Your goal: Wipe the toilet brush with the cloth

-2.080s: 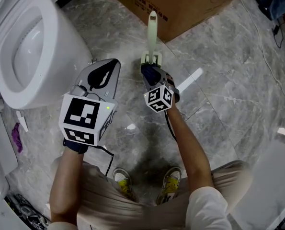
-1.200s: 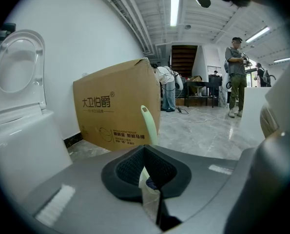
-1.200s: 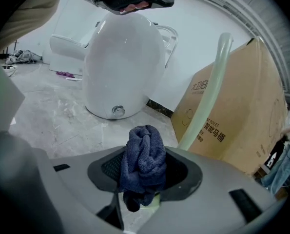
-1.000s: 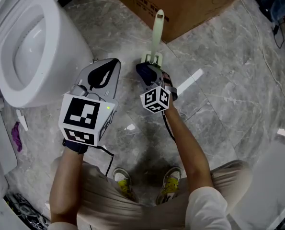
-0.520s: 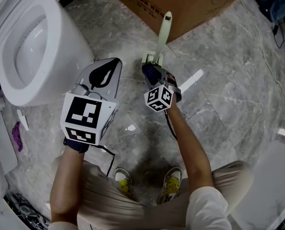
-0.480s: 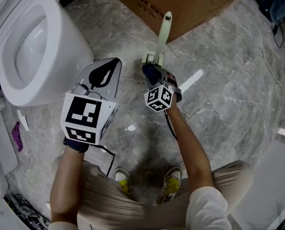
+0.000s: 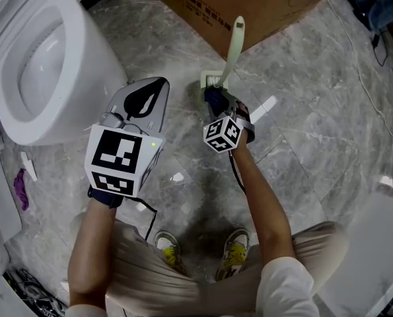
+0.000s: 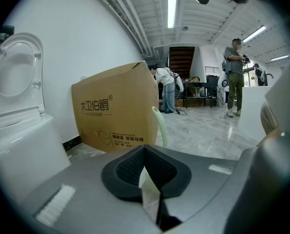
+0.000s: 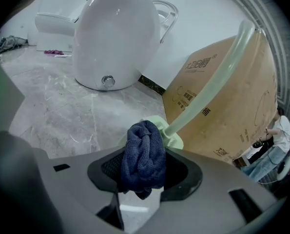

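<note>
Sitting far left: white toilet, lid up, on grey marble floor. Small purple scrap on floor beside its base.

L gripper is held off the floor just right of the bowl. Jaws are closed together w/ nothing between them; left gripper view shows only a thin sliver of floor thru the slit. It's apart from the brush.

R gripper is next over, clenched on a bunched dark-blue cloth, w/ the wad sticking out past the pads.

Cloth sits at the bottom end of the pale-green toilet brush handle, right where it enters its green holder on the floor. Looks in contact w/ the handle there. Handle is tilted, top leaning toward the cardboard box behind it. Brush head not visible.

Box stands on the floor near the holder, printed txt on its side. People standing far bkgd in left gripper view.
</note>
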Demonstrator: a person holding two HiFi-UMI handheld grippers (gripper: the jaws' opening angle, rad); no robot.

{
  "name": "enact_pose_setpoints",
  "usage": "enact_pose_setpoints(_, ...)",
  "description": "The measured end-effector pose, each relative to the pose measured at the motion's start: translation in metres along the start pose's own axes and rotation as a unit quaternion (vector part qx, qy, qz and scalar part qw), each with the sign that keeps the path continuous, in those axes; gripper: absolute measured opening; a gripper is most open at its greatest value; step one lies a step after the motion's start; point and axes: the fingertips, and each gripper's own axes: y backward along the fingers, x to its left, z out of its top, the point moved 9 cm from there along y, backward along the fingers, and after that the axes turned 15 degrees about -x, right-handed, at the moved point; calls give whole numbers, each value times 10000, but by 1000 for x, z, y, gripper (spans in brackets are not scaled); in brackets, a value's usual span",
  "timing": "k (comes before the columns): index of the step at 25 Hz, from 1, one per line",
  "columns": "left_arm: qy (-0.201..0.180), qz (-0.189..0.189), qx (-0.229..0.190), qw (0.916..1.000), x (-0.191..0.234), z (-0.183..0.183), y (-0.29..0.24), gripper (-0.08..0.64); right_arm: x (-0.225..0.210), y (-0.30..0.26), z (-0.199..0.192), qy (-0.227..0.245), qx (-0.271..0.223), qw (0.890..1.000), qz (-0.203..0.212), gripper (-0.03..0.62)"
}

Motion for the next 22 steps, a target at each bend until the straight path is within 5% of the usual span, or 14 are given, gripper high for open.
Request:
enact_pose_setpoints(9, -68, 50, 24, 10000, 7, -9, -4, 2, -11, 17, -14, 667, 711, 9947, -339, 184)
enact_pose_setpoints(13, 167, 47, -89, 9998, 12, -6, -14, 2, -24, 40, -22, 1866, 870, 9784, 191, 183)
enact_pose_setpoints(15, 331, 49, -232, 9992, 11, -2, -22, 2, -37, 59, -21, 3112, 638, 9457, 690, 181)
enact_pose_setpoints(17, 399, 47, -348, 9986, 10, 2, -29, 2, -48, 84, -16, 4325, 462, 8926, 1188, 181)
enact_pose_setpoints(19, 343, 89, -360, 9987, 11, 3, -34, 2, -50, 111, 1, 4917, 193, 8560, 1583, 181)
enact_pose_setpoints(22, 433, 248, -297, 9983, 14, -4, -40, 2, -46, 146, 19, 5237, -183, 8224, 2214, 181)
